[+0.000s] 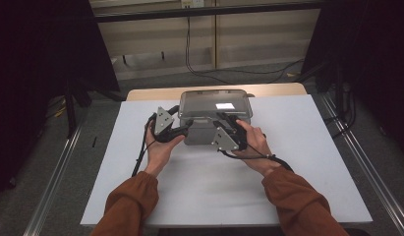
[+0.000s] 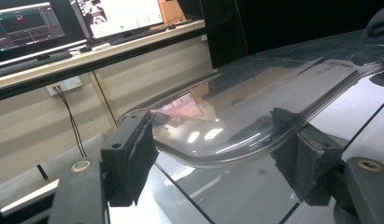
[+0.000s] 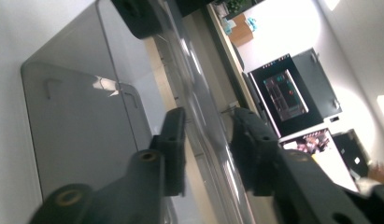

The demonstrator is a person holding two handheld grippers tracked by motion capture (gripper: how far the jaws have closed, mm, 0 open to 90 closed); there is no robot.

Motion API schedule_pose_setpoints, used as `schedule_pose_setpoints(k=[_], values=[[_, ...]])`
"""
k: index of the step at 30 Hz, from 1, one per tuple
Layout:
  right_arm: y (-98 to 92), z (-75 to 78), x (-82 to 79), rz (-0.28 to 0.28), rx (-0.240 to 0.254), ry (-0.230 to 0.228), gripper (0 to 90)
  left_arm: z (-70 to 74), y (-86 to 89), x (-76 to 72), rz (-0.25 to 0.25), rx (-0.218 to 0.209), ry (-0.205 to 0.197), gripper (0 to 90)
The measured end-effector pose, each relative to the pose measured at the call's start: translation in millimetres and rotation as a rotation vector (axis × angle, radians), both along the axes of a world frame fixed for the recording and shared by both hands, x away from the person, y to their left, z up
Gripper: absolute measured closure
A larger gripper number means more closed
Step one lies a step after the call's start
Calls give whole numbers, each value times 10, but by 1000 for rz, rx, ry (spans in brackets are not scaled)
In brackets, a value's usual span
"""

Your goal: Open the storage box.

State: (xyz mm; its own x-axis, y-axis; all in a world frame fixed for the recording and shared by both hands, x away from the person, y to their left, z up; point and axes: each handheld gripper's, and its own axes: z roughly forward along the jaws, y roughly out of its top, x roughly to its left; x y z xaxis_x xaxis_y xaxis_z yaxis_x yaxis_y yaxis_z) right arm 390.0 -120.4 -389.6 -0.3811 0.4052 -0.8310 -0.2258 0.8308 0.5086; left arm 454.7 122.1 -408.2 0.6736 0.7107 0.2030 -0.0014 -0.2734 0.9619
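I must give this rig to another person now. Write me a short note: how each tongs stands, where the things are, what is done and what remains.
Left tongs: at the box's left front corner, jaws astride the lid rim; the left gripper view shows gaps on both sides, so not clamped.
Right tongs: at the right front, jaws on either side of the lid edge, close to it; grip cannot be judged.
Box: clear, on the white table, far middle, lid on top.
Done: both tongs placed at the lid.
Left: probably close on the rim and lift the lid, or press it down; which one is unclear.
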Motion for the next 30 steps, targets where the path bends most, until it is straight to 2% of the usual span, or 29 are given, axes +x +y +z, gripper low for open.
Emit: schedule_pose_setpoints(k=[5,9,18,24,30], values=[[-160,-5,34,-29,101,65,546,10,-1,-4,0,-12,-2,326],[-285,16,59,-32,176,111,439,13,10,0,-3,-13,-2,326],[-547,33,119,-21,361,265,281,18,13,-1,-5,-17,0,327],[-665,11,160,-43,416,296,161,20,13,1,-4,-19,-2,328],[-818,-51,197,-65,486,325,135,23,12,1,-3,-20,-2,329]])
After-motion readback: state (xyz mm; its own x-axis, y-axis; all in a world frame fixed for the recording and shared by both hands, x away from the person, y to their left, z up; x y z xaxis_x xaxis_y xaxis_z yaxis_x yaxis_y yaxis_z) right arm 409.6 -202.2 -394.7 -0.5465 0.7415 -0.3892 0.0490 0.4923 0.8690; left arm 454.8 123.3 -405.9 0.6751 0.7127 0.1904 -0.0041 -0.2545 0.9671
